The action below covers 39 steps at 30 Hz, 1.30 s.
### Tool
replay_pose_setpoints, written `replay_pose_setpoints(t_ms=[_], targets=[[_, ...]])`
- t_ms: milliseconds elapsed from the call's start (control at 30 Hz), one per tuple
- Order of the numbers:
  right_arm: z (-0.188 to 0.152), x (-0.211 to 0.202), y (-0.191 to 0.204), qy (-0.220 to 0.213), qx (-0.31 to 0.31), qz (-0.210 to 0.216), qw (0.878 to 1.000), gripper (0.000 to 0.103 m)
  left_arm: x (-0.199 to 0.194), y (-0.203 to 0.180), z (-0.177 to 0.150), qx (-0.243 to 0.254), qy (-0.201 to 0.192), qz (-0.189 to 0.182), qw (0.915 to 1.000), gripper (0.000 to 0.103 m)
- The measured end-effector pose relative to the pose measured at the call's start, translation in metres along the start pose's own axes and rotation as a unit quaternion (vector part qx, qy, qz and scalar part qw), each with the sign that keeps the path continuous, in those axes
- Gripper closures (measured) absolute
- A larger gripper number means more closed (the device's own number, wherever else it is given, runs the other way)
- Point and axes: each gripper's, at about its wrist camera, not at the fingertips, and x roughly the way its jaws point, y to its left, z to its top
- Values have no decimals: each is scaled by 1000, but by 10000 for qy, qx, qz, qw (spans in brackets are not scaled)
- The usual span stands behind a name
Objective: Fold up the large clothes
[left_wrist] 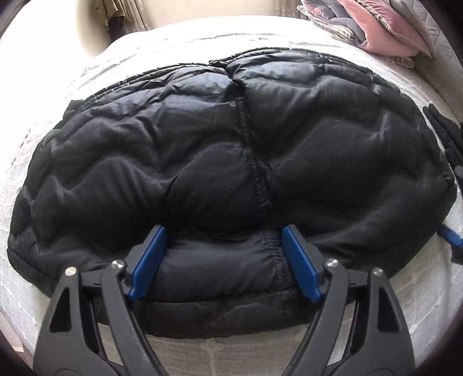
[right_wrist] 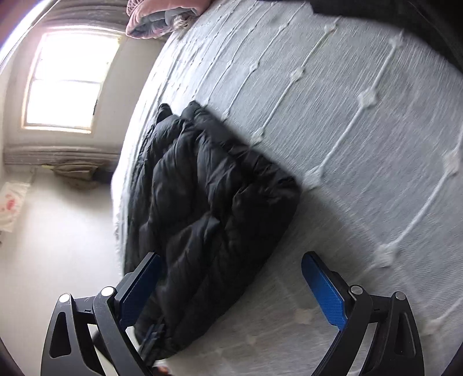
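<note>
Black quilted nylon filled most of my left wrist view: the puffer jacket (left_wrist: 231,162) lay spread across the white bedspread (left_wrist: 58,86), its centre seam running away from me, and it looked already doubled over at least once, since a thick stacked hem faced me along the near edge of the bed. I judged the fold partly done, with the bundle still broad and at least one more fold left before it would count as compact. My left gripper (left_wrist: 224,248) had its blue fingers (left_wrist: 149,260) spread wide, straddling the near hem of the jacket close to the seam; the padding bulged up between them, but they were not pinching it. In the blurred right wrist view, the right gripper (right_wrist: 231,285) also stood with its fingers spread and nothing held; the jacket's near end (right_wrist: 202,202) lay against the left finger and partly between the two, while the right finger hung over bare bedspread. Whether that left finger actually touched the cloth, I could not tell. Pink and grey pillows (left_wrist: 385,26) sat at the far corner, well apart from the jacket.
</note>
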Motion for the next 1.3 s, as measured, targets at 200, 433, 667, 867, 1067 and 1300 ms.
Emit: replay_pose_setpoints(t_ms=[200,433,667,867,1067,1300], targets=[[-15,15,7,-90,23,351,9993,5,0,11,-1,-142,-12,-222,9997,22],[-16,35,30,-330,-301,545,9975,5,0,6,-3,-88,-44,-180,9998,22],[-18,44,37,-801,-258,485,9953,17,2,8,-3,-136,-15,-285,9995,22],[-28,49,54,-1151,-577,66,9917,85,-6,16,-1,-352,41,-900,9953,22],[-35,3,93,-1968,-1473,-215,9691,91,-27,42,1,-705,12,-1592,9847,22],[-11,-71,63,-3039,-1158,-965,9407,91,-15,76,1,-1234,200,-1924,9733,22]])
